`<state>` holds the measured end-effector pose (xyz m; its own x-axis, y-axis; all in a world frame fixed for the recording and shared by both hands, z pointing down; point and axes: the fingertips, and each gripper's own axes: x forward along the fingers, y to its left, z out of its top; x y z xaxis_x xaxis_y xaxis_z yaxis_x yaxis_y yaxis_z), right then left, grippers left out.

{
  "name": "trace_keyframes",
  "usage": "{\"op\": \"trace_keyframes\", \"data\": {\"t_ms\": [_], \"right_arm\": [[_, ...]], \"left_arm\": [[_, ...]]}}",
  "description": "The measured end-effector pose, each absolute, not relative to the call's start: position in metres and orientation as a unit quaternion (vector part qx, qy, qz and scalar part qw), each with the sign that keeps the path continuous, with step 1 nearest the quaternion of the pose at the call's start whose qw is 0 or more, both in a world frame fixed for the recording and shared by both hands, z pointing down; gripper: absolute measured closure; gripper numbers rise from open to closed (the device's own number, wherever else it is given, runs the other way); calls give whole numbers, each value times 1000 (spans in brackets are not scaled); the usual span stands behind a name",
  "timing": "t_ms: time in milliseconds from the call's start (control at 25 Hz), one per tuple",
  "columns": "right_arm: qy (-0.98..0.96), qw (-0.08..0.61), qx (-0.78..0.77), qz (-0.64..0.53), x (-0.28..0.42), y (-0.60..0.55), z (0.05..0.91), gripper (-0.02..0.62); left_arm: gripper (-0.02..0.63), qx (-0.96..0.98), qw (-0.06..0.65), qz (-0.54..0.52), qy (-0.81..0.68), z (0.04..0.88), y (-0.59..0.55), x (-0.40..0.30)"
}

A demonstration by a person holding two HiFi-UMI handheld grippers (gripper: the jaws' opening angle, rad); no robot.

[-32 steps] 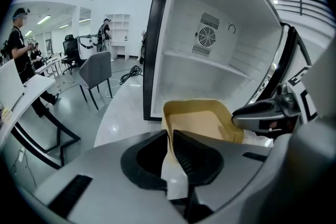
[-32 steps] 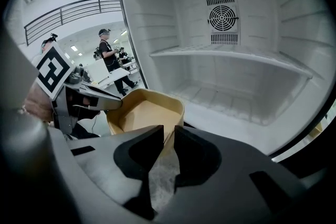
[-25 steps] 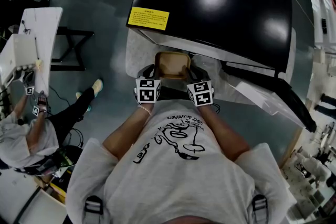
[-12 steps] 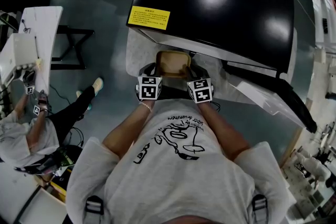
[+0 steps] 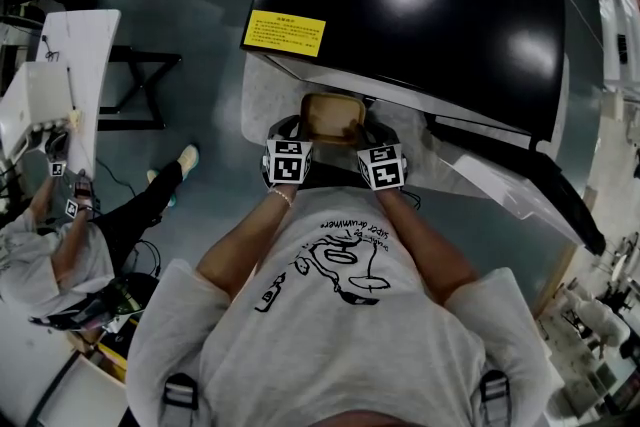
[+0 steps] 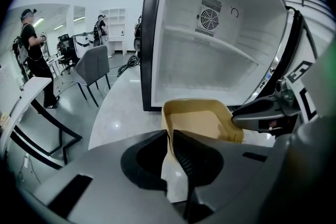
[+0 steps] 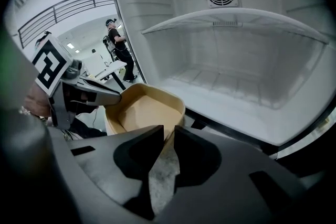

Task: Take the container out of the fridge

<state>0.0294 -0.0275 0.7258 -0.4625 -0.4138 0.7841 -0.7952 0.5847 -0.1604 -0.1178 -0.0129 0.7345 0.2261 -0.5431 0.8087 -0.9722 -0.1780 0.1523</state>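
Container [image 5: 332, 117], a tan open tub, sits between the two grippers just in front of the open fridge [image 5: 420, 5], outside its white compartment and over the speckled tabletop [image 5: 262, 95]. From the head view, its longer side seems to run across the person's front, from one gripper to the other, with the short sides facing the fridge and the body.

The left gripper [image 5: 296, 128] pinches the wall at the tub's left end. In the left gripper view its jaws are drawn close with the thin tan rim [image 6: 169, 131] caught between them. The right gripper [image 5: 368, 129] does the same at the opposite end, its jaws nearly together on the rim [image 7: 170, 128]. Each gripper's view shows the other one across the tub, so the hold is two-ended and neither hand is nearer than the other.

The fridge mouth lies straight ahead of both grippers, and the shelf [image 7: 236, 21] inside it is bare. I judge the removal to be nearly done. What remains is a pull back toward the body, keeping both ends level so the tub does not twist. No view shows whether its base touches the tabletop.
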Motion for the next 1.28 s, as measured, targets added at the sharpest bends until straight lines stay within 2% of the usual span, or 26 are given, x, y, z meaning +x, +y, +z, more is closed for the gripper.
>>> {"op": "trace_keyframes", "data": {"t_ms": [1280], "right_arm": [[-802, 391, 367, 264, 26, -33, 768, 520]], "left_arm": [[558, 692, 353, 348, -525, 774, -16, -118]]}}
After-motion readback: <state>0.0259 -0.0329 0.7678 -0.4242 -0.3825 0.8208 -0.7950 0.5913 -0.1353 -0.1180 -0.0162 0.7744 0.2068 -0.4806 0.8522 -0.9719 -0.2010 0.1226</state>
